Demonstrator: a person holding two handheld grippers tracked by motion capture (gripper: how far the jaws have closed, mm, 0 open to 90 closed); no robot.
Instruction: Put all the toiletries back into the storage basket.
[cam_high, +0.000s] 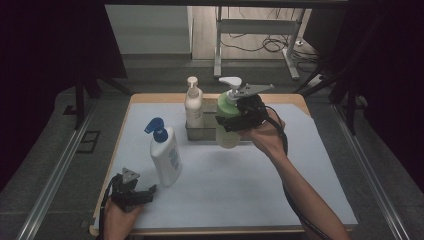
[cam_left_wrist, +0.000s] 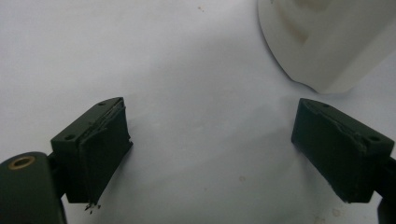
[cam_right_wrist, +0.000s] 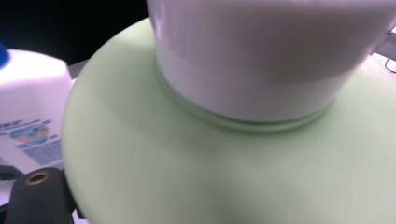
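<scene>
Right claw (cam_high: 231, 121) pinches a green pump bottle (cam_high: 228, 120) w/ white pump, held upright just above the table (cam_high: 260, 200), at the right end of a metal tray (cam_high: 200, 131) far-centre. Left claw (cam_high: 136, 192) rests near-left, jaws spread, empty. White bottle w/ blue cap (cam_high: 165, 152) stands just beside it.

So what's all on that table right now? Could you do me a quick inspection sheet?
Surface: white mat on a wooden table.
Job's things: green bottle with a white pump, held in the air in front of a metal tray.
Clutter: white bottle standing in the tray; blue-cap bottle upright on the mat.
Grippers: right claw shut on the green bottle; left claw open, by the blue-cap bottle.
Cables: black cable along the right forearm; more on the floor behind.
Surroundings: dark curtains, metal rails, a desk frame behind.
</scene>
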